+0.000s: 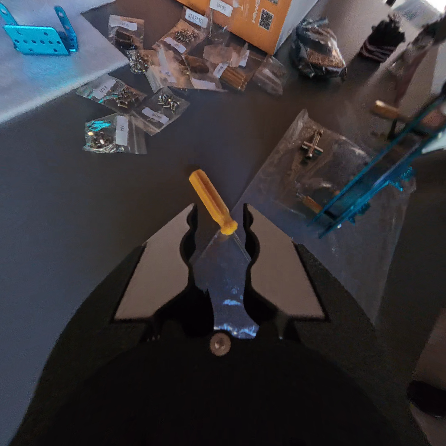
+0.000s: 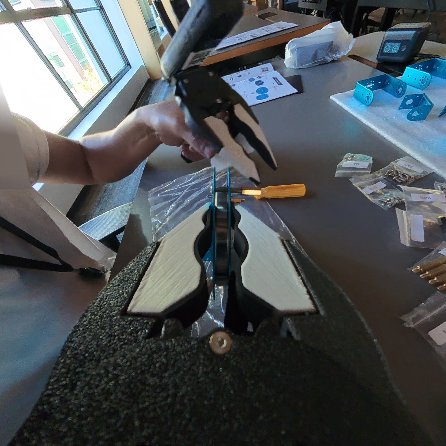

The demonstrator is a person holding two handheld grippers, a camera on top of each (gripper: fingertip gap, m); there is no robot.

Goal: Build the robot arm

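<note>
While right tool grips one wheel, one screwdriver.

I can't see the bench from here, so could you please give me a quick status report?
Left gripper open above the screwdriver. Right gripper shut on the blue assembly, over the plastic bag. Nothing between.

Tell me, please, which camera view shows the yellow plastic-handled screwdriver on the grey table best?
The left wrist view: the yellow plastic-handled screwdriver lies centred, unobstructed, just beyond the open left hand-held gripper, handle and thin shaft both visible. The right wrist view shows it smaller and farther off, its shaft partly hidden behind the blue assembly.
</note>
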